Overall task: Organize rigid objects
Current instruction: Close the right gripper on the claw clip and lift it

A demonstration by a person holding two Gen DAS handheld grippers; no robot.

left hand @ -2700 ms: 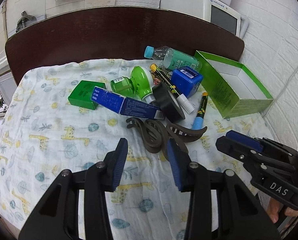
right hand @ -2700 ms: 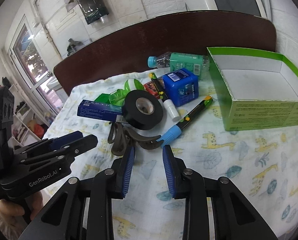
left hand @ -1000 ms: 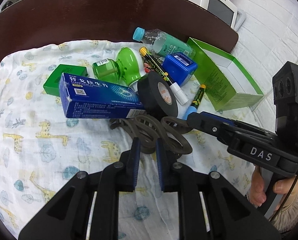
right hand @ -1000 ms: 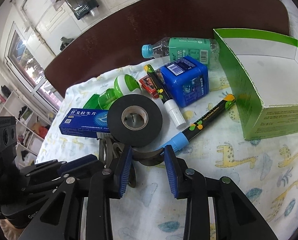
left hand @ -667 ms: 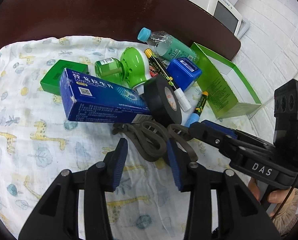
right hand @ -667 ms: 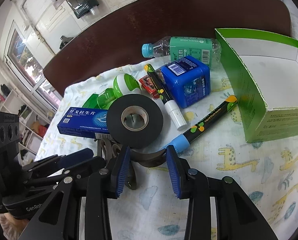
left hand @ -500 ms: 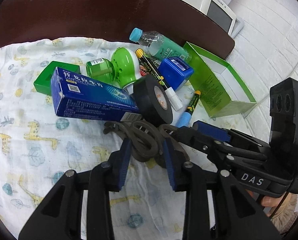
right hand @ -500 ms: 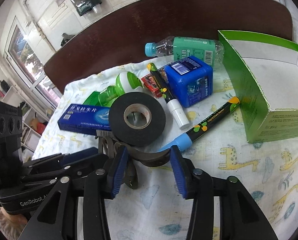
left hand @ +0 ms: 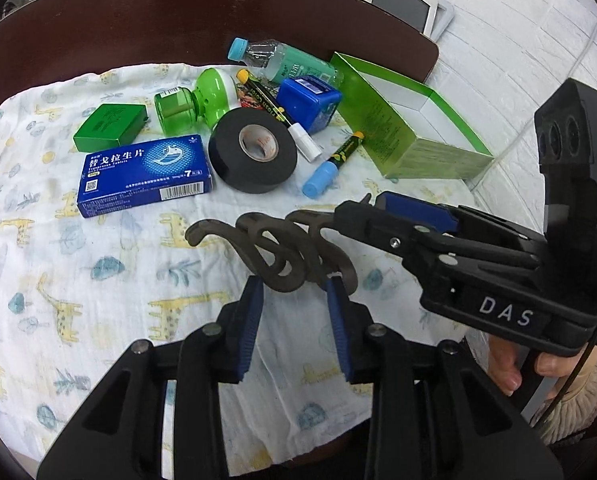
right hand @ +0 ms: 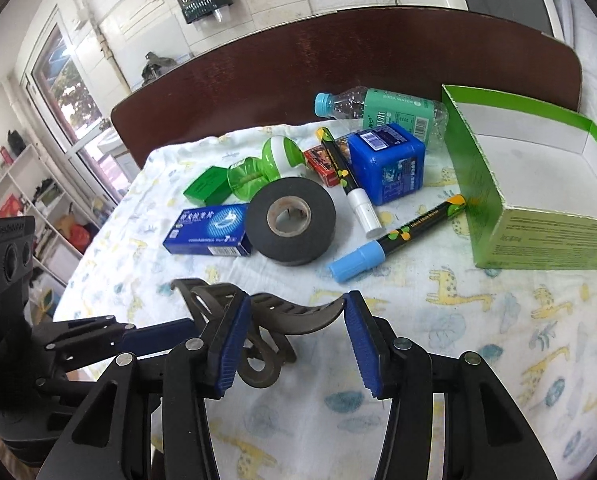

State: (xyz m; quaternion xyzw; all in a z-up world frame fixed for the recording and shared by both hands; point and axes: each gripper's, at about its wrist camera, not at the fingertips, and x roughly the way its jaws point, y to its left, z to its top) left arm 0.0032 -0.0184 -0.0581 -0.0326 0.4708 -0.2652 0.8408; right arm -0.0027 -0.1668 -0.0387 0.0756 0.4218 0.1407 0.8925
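Jaws parted | left gripper (left hand: 294,284), right gripper (right hand: 296,310) both straddle hair clip (left hand: 282,248)

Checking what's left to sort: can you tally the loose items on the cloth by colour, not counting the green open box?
Green: 2, flat box and plastic bottle
Blue: 2, medicine carton and cube box
Black: 3, tape roll and two markers
Brown: 1, hair claw
Clear: 1, water bottle
Red: 1, small pack
Total: 10
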